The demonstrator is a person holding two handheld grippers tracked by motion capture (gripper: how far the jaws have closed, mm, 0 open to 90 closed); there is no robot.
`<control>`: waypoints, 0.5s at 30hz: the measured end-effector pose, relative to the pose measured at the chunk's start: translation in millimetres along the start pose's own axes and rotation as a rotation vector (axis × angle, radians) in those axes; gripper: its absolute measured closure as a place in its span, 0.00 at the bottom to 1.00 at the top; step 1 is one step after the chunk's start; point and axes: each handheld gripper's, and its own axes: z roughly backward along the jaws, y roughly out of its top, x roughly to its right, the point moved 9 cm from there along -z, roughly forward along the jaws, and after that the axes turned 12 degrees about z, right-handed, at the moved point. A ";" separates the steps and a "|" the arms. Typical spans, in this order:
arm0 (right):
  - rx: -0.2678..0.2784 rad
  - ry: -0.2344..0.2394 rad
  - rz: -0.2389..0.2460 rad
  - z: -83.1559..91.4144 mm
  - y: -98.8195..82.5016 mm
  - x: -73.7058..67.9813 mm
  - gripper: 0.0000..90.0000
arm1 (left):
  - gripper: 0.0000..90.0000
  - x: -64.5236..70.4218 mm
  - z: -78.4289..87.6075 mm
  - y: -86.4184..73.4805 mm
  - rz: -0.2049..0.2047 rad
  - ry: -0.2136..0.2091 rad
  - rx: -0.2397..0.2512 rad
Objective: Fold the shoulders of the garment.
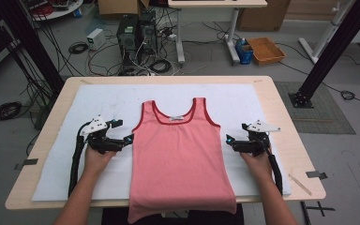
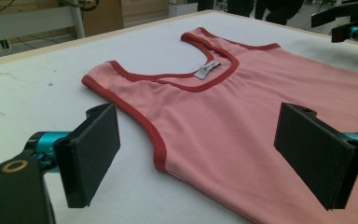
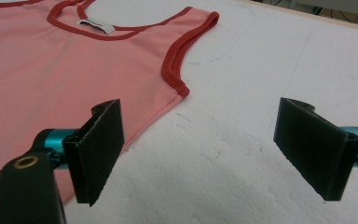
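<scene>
**Two open grippers flank a pink tank top laid flat on a table**

The lower hem of the tank top (image 1: 180, 150) hangs over the near edge of the table (image 1: 281, 108) and is cut off at the bottom of the high view. The print on the small label (image 2: 207, 70) inside the neckline is too small to read. In each gripper view, the jaw bases run out of the picture at the bottom.

There is one tank top, pink with red trim at the neck and both armholes. There are two grippers, one in each of the person's hands, and each has two black jaws. One white mat (image 1: 98, 101) covers the tabletop.

The left gripper (image 1: 126, 139) rests on the mat with its jaws spread wide and holding nothing. The garment lies just beside and ahead of it; in the left gripper view, the red-edged armhole sits between the jaws.

The right gripper (image 1: 229, 139) has its jaws spread wide as well and is empty. The garment's side edge lies just beside its tips; in the right gripper view, the fabric passes behind the left-hand jaw, with bare mat between the jaws.
</scene>
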 end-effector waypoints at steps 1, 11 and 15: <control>0.001 0.000 0.000 0.0 0.1 0.1 0.18 | 0.16 -0.1 0.0 0.1 0.000 -0.001 0.001; 0.003 -0.004 0.013 0.1 0.2 -0.7 0.18 | 0.16 0.0 0.5 0.2 -0.001 0.003 0.007; 0.005 -0.007 0.012 0.3 0.2 -0.5 0.18 | 0.16 -0.3 0.9 0.6 0.004 -0.002 0.010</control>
